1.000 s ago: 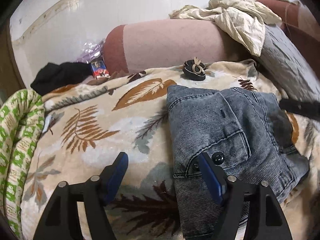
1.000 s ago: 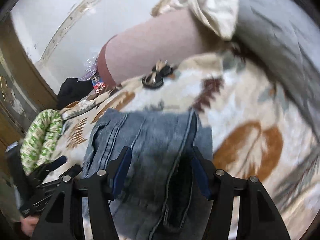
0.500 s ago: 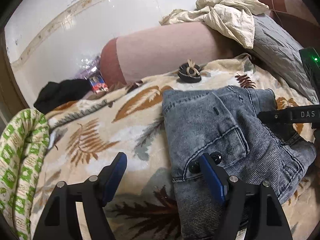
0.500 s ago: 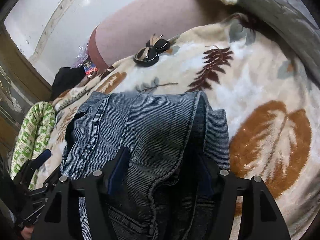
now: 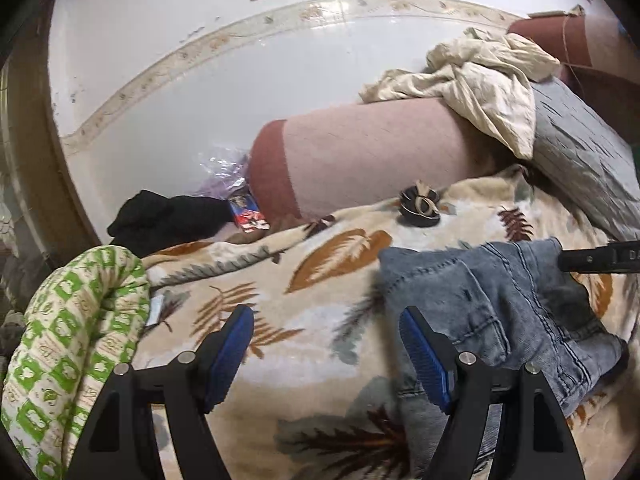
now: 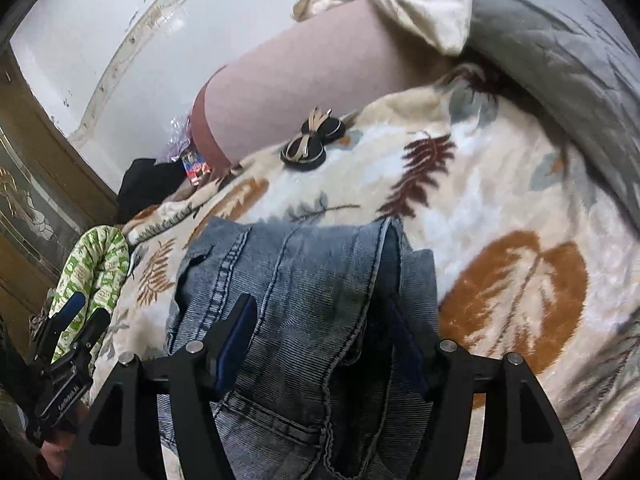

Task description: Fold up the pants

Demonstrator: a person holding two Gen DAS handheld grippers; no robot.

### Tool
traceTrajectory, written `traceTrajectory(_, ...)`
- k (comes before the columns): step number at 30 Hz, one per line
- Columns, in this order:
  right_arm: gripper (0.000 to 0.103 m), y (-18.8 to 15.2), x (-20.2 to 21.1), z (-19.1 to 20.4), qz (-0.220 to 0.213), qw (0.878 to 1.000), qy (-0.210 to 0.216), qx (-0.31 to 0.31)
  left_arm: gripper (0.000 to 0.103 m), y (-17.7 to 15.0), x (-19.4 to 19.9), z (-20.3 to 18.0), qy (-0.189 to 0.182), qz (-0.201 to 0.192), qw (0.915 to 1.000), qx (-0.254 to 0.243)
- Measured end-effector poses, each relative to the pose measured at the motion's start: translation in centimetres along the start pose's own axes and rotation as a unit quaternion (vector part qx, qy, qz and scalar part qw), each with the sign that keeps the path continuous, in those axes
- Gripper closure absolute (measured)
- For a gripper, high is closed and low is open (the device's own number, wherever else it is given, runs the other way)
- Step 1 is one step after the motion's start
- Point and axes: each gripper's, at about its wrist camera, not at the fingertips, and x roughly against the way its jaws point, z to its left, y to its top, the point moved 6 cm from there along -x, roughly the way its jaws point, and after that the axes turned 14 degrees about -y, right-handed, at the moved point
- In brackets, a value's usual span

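Going from the left of the scene, the left gripper [image 5: 326, 344] is hanging over the leaf-patterned cream fleece blanket [image 5: 248, 292] with its blue-padded fingers [image 5: 230, 344] spread wide and nothing between them. Compared with a second ago it is sitting higher and farther back: its right finger, which was lying over the buttoned edge of the denim, is now standing just clear of the cloth on its near left side. That reads as a release, so this hand looks done with the fold it was pressing.

Further right, the folded blue-grey denim pants [image 5: 500, 312] are lying on the blanket in the near right part of the bed, well short of the pink cylindrical bolster [image 5: 368, 156] at the far side. They are looking like a thick, compact bundle: stitched seams and a pocket facing up, a straight far edge, and layers stacked unevenly at the right, where one edge is bulging loose.

At the right, the right gripper [image 6: 320, 336] is straddling the top layers of the denim. Its jaws have just been opening a little; the denim is sitting between them, but the pads do not seem to be pinching it, so I judge it is letting go. The fold appears nearly finished, with perhaps a final tidy left.
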Motion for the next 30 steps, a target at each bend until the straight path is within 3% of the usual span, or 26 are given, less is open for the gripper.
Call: traceTrajectory(30,0.035,0.4,1.2,-2.4,0.0,0.999,-0.013,-0.031,0.024,0.0,0.4,1.2,0.017,-0.002,0.9998,0.006)
